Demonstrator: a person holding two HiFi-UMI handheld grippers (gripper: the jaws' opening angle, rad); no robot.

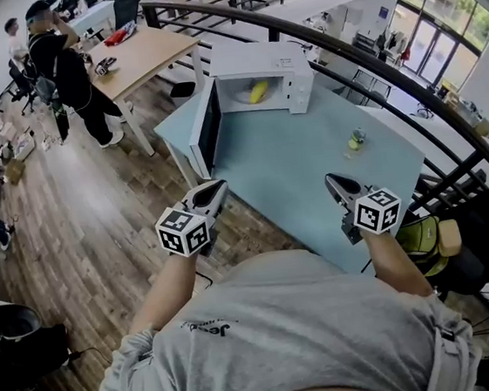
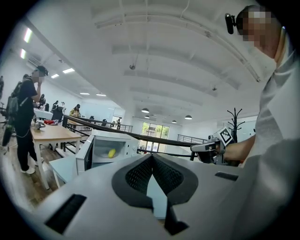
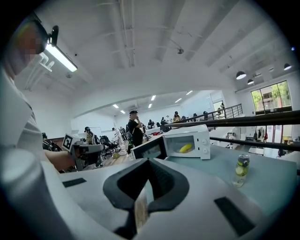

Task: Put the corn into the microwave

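Inside the open microwave (image 1: 285,54) the corn (image 1: 257,91) is lying; I'm holding left gripper (image 1: 217,185) and right gripper (image 1: 331,179) near me, jaws together, empty; I'd be nudging the door (image 1: 207,126) shut gently.

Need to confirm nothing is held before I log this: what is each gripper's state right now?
Left gripper: closed, holding nothing.
Right gripper: closed, holding nothing.

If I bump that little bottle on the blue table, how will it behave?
The bottle stands upright, tall and narrow, so it probably tips easily. Its round body would likely roll across the smooth table afterwards. It looks small, so it is presumably light.
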